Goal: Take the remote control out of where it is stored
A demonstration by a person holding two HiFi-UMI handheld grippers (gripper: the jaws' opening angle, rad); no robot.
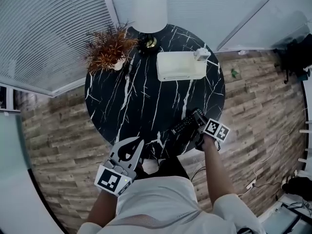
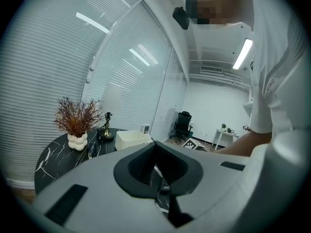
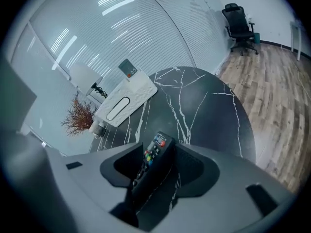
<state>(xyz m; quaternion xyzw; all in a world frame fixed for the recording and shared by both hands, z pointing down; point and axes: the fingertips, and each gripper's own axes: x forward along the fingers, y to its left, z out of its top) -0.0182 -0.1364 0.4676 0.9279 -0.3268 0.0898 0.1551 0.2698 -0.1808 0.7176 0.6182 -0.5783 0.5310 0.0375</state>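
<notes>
The black remote control (image 1: 183,126) with coloured buttons lies at the near right edge of the round black marble table (image 1: 146,94). My right gripper (image 1: 195,121) is around its near end. In the right gripper view the remote (image 3: 154,157) sits between the jaws of the right gripper (image 3: 156,147), open, with a strip of table showing beside it. My left gripper (image 1: 138,141) hangs at the table's near edge, its tips together and nothing in them; the left gripper view shows the left gripper (image 2: 155,143) shut and empty. The white storage box (image 1: 180,66) stands at the far right.
A dried plant in a white vase (image 1: 109,48), a white lamp (image 1: 149,9) and a small dark figurine (image 1: 148,43) stand at the table's far side. A small white device (image 1: 202,54) rests by the box. Wood floor surrounds the table; blinds and glass walls lie behind.
</notes>
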